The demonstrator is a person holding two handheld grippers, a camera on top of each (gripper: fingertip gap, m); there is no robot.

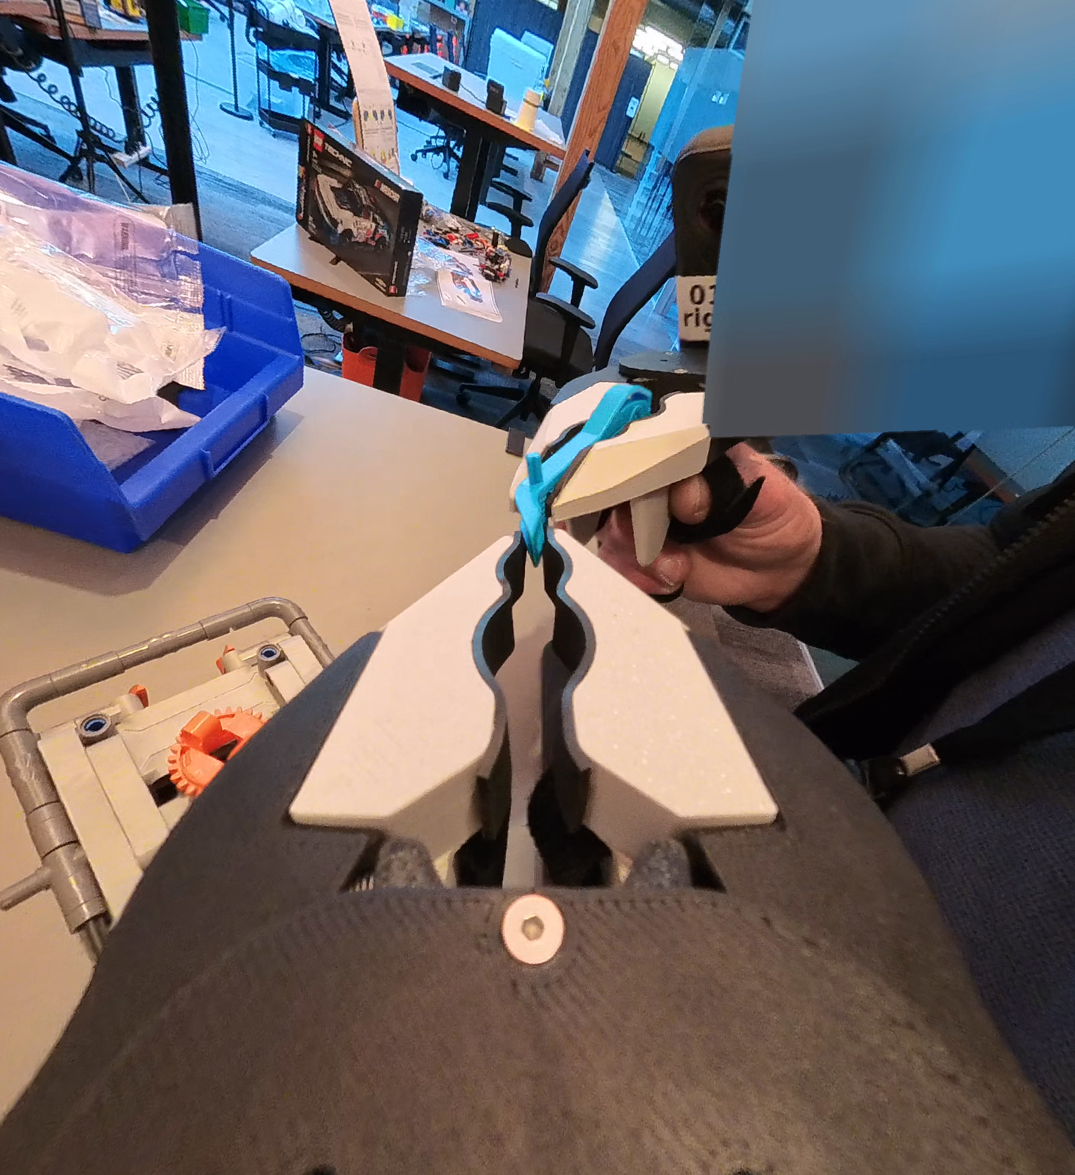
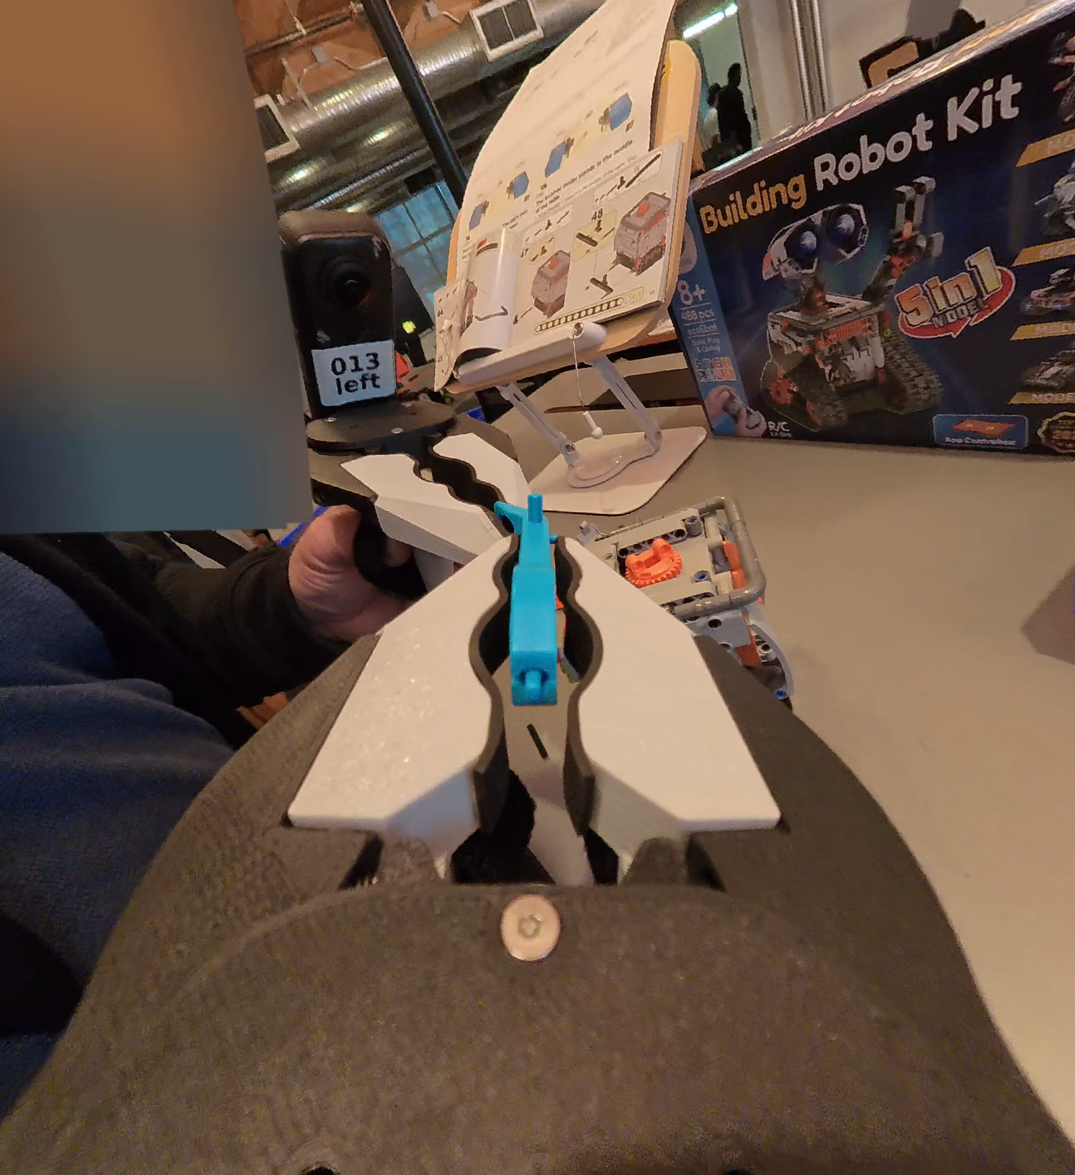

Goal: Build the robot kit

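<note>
Right gripper [image 2: 531, 559] clamps blue piece [image 2: 529, 610]; left gripper [image 1: 531, 553] pinches its tip.
Both closed on it above worktop [image 2: 871, 604], near grey model [image 2: 693, 572]; judgement: keep grips aligned, no twisting.

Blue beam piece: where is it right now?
The blue beam piece is clamped lengthwise between the right gripper fingers, held above the table edge. Its far tip sits at the left gripper fingertips, with the grey model just beyond.

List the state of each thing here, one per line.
Right gripper: shut on the blue piece.
Left gripper: tips closed on the blue piece's end.
Grey model: flat on the table, partly built.
Bin: open, holding plastic bags.
Booklet: open on a stand.
Box: upright.
</note>
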